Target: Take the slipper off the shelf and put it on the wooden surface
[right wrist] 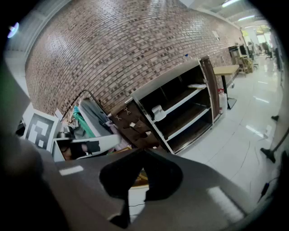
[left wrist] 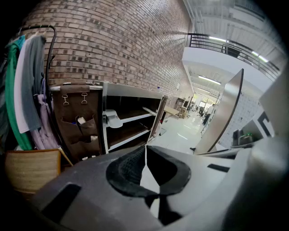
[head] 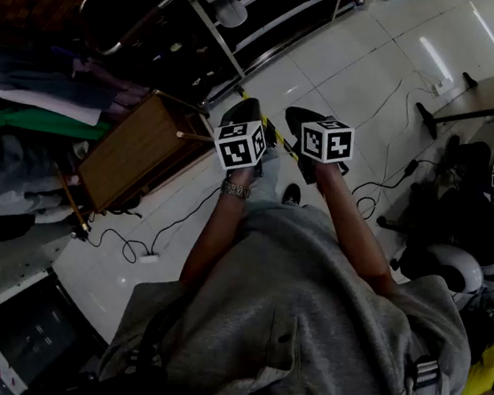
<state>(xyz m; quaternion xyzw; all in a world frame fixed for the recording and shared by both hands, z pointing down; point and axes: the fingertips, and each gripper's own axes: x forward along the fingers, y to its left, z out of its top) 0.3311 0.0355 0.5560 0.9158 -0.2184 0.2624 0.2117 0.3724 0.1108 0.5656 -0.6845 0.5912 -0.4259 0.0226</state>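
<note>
A white slipper [left wrist: 113, 120] lies on the upper board of a dark open shelf [left wrist: 131, 118] against the brick wall; it also shows as the slipper [right wrist: 158, 111] and, from above, the slipper [head: 226, 7]. The wooden surface [head: 137, 147] is a small brown table left of the shelf. My left gripper [head: 244, 113] and right gripper [head: 301, 118] are held side by side over the white floor, well short of the shelf. Both point toward it. The left gripper [left wrist: 146, 147] has its tips touching, with nothing held. The right gripper [right wrist: 143, 153] is also shut and empty.
A clothes rack [left wrist: 25, 85] with hanging garments stands left of the table, with a brown hanging organizer [left wrist: 76, 122] on the shelf's side. Cables [head: 146, 251] run across the floor. A stand's foot [head: 431, 121] and dark gear [head: 458, 227] are at the right. A tilted panel [left wrist: 223, 113] leans nearby.
</note>
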